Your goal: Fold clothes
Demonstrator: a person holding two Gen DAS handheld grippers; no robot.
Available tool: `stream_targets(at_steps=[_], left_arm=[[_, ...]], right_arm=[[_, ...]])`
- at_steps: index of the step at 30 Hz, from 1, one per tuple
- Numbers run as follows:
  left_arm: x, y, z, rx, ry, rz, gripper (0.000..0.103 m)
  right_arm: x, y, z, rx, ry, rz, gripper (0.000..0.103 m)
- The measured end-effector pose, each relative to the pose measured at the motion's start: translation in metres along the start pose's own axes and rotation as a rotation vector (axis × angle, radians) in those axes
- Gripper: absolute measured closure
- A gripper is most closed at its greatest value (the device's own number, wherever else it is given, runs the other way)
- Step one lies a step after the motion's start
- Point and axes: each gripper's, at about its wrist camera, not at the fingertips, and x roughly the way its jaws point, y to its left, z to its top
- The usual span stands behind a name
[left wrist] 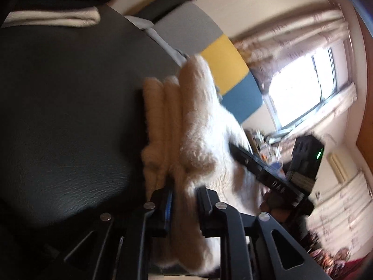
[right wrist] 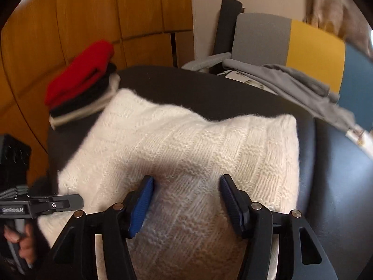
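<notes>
Seen from the left wrist, the left tongs [left wrist: 183,204] sit low in the picture with the folded edge of a cream knitted sweater [left wrist: 195,126] running up between their two fingers; several fluffy layers stand stacked on edge there, and the jaws are only narrowly parted, but blur hides whether the pads press on the wool. The sweater lies on a dark padded surface [left wrist: 70,116]. At the upper left of that surface is a pile of folded clothes [left wrist: 60,7], red on top, then black, then off-white. To the right, the right tongs [left wrist: 263,175] cross the picture as a dark bar beside the sweater, in front of a bright window [left wrist: 303,88]. In the right wrist view, the right tongs [right wrist: 186,200] hover with blue pads spread wide over the near part of the sweater [right wrist: 177,140], which lies folded into a broad white block on the dark surface [right wrist: 198,86]; the pads stand apart on either side of the knit, and nothing is pinched between them. At the left edge, the left tongs [right wrist: 77,201] reach in to the sweater's side, with a hand [right wrist: 21,245] on the grip below. The folded pile [right wrist: 79,81] stands just beyond the sweater's far left corner. A grey garment [right wrist: 298,81] lies crumpled at the far right, in front of a grey, yellow and blue panel [right wrist: 314,42].
</notes>
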Motion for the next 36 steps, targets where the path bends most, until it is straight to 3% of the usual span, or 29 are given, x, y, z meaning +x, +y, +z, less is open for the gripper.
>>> stream_targets(at_steps=[3,7,10,14,16,19,24,28,32,36], left_arm=[[-0.025,-0.022,0.001,0.099,-0.108,0.073,0.084],[-0.034,-0.068,0.018,0.275,-0.197,0.051,0.084],[0.000,-0.092,0.031,0.376,-0.121,0.046,0.082],[0.067,-0.099,0.043,0.482,0.024,0.189,0.082],[0.079,-0.080,0.045,0.467,0.043,0.259,0.082],[0.073,-0.045,0.038,0.405,0.054,0.209,0.086],[0.071,-0.029,0.034,0.393,0.039,0.165,0.090],[0.064,-0.037,0.043,0.381,0.052,0.151,0.090],[0.032,-0.043,0.043,0.355,-0.016,0.139,0.079],[0.016,-0.027,0.047,0.227,0.003,0.113,0.072]], right_arm=[[-0.016,0.006,-0.006,-0.043,-0.046,-0.024,0.041],[-0.051,-0.002,-0.015,0.058,-0.156,0.016,0.043],[-0.065,-0.012,-0.019,0.134,-0.165,0.015,0.043],[-0.068,-0.010,-0.022,0.098,-0.129,-0.025,0.043],[-0.064,-0.006,-0.023,0.061,-0.102,-0.044,0.043],[-0.050,0.002,-0.030,0.004,-0.062,-0.061,0.039],[-0.030,0.023,-0.042,-0.143,-0.064,-0.140,0.035],[-0.041,0.008,-0.041,-0.068,-0.087,-0.069,0.034],[-0.069,-0.010,-0.037,0.052,-0.136,-0.028,0.031],[-0.090,-0.044,-0.044,0.273,-0.163,0.029,0.026]])
